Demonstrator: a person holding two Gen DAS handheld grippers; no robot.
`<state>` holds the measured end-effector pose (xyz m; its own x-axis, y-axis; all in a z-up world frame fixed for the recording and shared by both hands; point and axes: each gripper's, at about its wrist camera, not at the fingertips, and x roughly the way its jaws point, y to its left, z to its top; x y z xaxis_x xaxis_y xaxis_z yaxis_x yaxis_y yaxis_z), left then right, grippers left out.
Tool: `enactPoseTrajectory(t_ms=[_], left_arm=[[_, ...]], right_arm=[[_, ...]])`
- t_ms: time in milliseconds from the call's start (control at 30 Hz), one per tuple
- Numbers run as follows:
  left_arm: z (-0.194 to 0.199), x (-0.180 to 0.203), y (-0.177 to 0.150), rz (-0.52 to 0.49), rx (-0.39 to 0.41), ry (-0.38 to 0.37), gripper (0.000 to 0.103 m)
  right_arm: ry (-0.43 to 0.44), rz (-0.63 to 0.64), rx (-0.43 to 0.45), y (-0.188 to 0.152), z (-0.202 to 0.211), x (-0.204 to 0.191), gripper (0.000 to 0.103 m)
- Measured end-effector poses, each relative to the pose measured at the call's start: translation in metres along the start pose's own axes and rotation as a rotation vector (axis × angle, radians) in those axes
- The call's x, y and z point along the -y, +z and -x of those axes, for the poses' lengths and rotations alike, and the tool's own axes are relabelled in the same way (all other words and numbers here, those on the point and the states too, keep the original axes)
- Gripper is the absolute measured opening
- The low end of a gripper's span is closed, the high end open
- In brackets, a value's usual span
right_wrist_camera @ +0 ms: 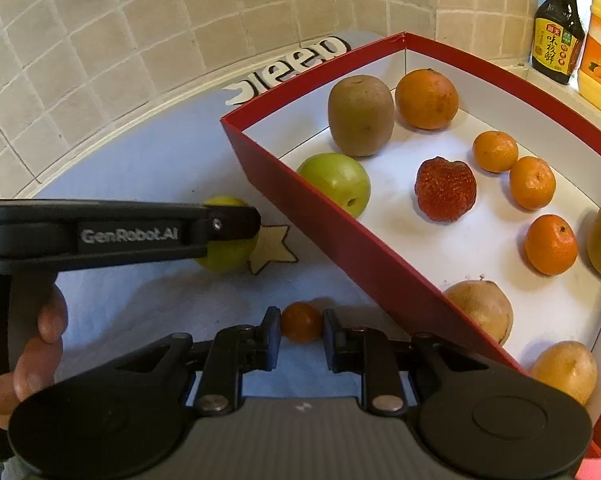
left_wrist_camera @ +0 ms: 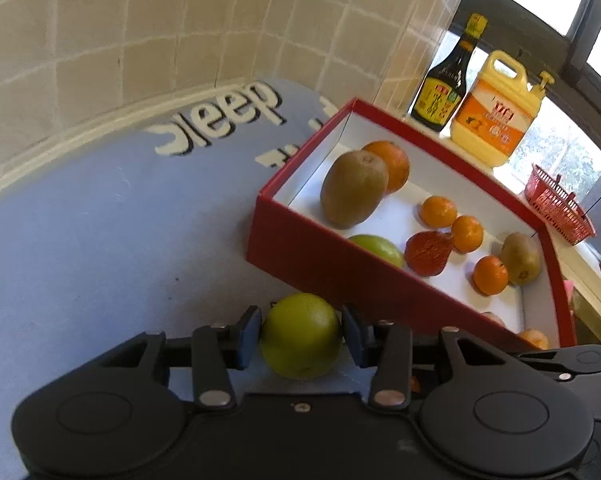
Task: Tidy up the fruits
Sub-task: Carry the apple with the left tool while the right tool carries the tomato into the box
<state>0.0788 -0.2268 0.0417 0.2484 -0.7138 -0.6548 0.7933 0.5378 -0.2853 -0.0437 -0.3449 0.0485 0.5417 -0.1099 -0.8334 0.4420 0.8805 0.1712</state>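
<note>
My left gripper [left_wrist_camera: 301, 334] is shut on a green apple [left_wrist_camera: 300, 336] just above the blue mat, left of the red box [left_wrist_camera: 300, 256]; it also shows in the right wrist view [right_wrist_camera: 230, 236] with the apple [right_wrist_camera: 226, 258]. My right gripper [right_wrist_camera: 301, 334] is shut on a small orange fruit [right_wrist_camera: 301, 322] by the box's near wall [right_wrist_camera: 340, 240]. Inside the box lie a second green apple [right_wrist_camera: 334, 188], a kiwi [right_wrist_camera: 360, 114], an orange [right_wrist_camera: 426, 98], a red strawberry [right_wrist_camera: 445, 189], several mandarins and brownish fruits.
The blue mat [left_wrist_camera: 100, 240] with white lettering covers the counter, against a tiled wall. A dark sauce bottle [left_wrist_camera: 446, 80] and a yellow detergent jug [left_wrist_camera: 496, 112] stand on the sill behind the box. A small red basket [left_wrist_camera: 558, 204] sits farther right.
</note>
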Motion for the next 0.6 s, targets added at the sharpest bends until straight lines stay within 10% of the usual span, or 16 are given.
enactPoseTrajectory(t_ms=[400,600], left_arm=[[0.064,0.034,0.033,-0.096,0.174,-0.009,0.052],[0.066,0.062,0.068,-0.164,0.237,-0.067,0.052]], right_arm=[[0.201,0.014,0.014,0.01,0.064,-0.01,0.024],[0.08,-0.034,0.186,0.041,0.108,0.039,0.024]])
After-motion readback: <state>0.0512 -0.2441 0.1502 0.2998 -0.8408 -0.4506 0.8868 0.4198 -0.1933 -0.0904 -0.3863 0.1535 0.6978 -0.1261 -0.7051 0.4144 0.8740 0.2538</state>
